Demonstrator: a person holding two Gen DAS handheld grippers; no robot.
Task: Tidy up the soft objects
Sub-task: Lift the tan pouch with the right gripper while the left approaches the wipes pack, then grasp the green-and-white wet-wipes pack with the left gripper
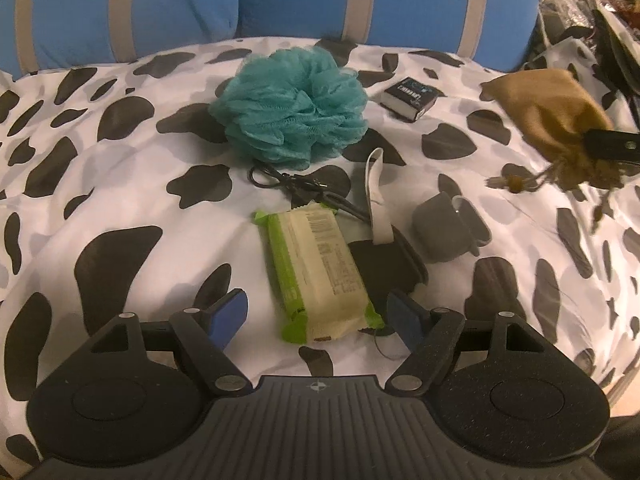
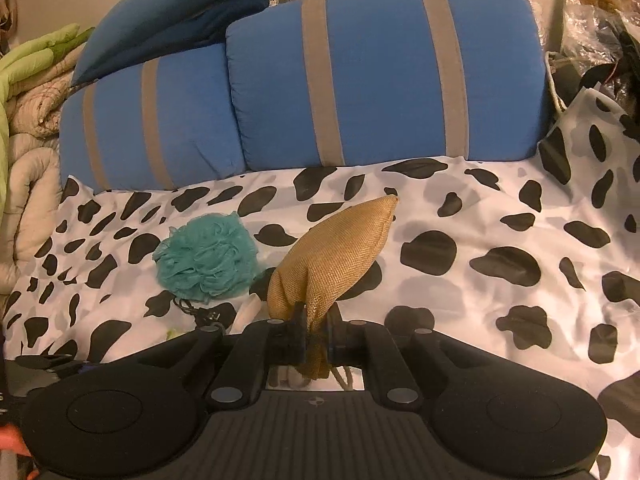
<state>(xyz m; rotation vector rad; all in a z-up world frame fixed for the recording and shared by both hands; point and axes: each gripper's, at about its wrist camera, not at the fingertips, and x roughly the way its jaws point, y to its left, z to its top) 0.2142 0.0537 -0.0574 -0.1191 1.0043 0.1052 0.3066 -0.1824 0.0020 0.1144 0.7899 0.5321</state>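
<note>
A: Right gripper (image 2: pixel 315 344) first. State?

B: Jaws clamped on the gathered neck of the tan mesh pouch (image 2: pixel 332 256). Pouch body sticks up and away toward 1 o'clock, off the cow-print sheet (image 2: pixel 480 216). In the left wrist view the same pouch (image 1: pixel 548 112) shows at 2 o'clock, blurred, with its drawstring tassels (image 1: pixel 516 182) dangling.

A: Left gripper (image 1: pixel 320 316)?

B: Jaws spread wide, nothing between the blue pads (image 1: pixel 230 312). A green-and-cream snack bar (image 1: pixel 316 272) lies on the sheet just ahead at 12 o'clock, partly between the fingers, apparently not touching them.

A: Further out?

B: A dark flat pouch (image 1: pixel 384 268) with a white strap (image 1: pixel 376 196) lies just beside the bar at 1 o'clock. A grey silicone cup (image 1: pixel 444 232) sits near it, further right. A black clip and cord (image 1: pixel 296 188) lie past the bar's far end. The teal bath pouf (image 1: pixel 292 108) sits beyond, at 12 o'clock; in the right wrist view the pouf (image 2: pixel 208 256) is at 10 o'clock. A small dark box (image 1: pixel 410 98) lies right of the pouf.

A: Back edge?

B: Blue cushions with grey stripes (image 2: pixel 360 80) at 12 o'clock.
</note>
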